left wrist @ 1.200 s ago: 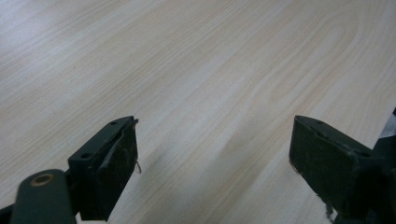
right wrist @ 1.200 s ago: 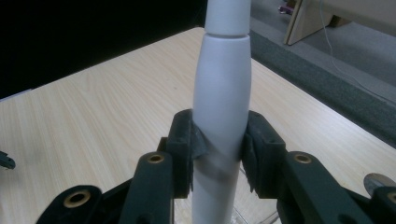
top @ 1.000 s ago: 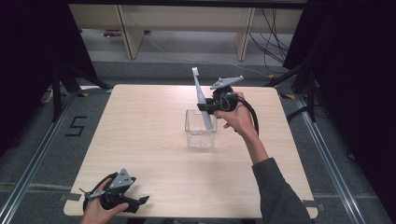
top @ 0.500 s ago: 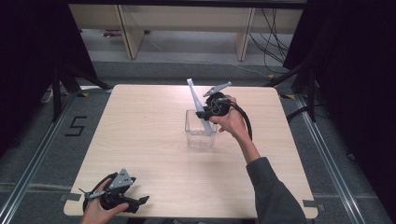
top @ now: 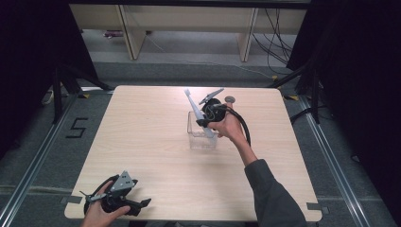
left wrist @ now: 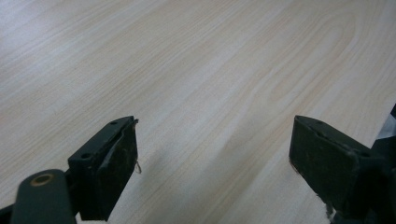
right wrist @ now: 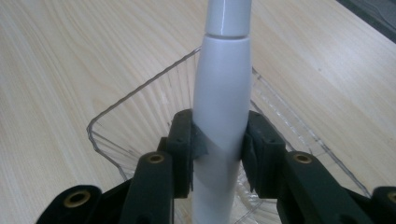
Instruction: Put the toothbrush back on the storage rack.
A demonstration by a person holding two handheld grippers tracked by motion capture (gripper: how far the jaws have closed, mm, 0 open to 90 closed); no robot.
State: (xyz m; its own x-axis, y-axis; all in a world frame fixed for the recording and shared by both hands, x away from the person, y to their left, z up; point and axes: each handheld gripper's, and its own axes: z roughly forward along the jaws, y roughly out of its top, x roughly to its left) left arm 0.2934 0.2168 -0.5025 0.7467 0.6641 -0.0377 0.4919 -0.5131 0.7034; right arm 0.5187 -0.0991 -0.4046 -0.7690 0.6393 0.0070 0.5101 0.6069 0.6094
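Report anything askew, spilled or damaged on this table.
Nothing is spilled or broken. The white electric toothbrush leans at a slant, but the right gripper holds it clamped, its lower end inside the clear container. The left gripper is open over bare table.

Pale wood-grain table (top: pixel 142 142), clear plastic container (top: pixel 201 140) standing near its middle

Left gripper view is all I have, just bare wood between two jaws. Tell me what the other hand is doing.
Observer: The right gripper is shut on a white electric toothbrush, pads clamped on its handle.
Operator: Say where it is.
Observer: Over a clear plastic container near the middle of the table; the brush's lower end is inside it.
Operator: Give me its tilt.
Observer: It leans, head toward the table's far left.
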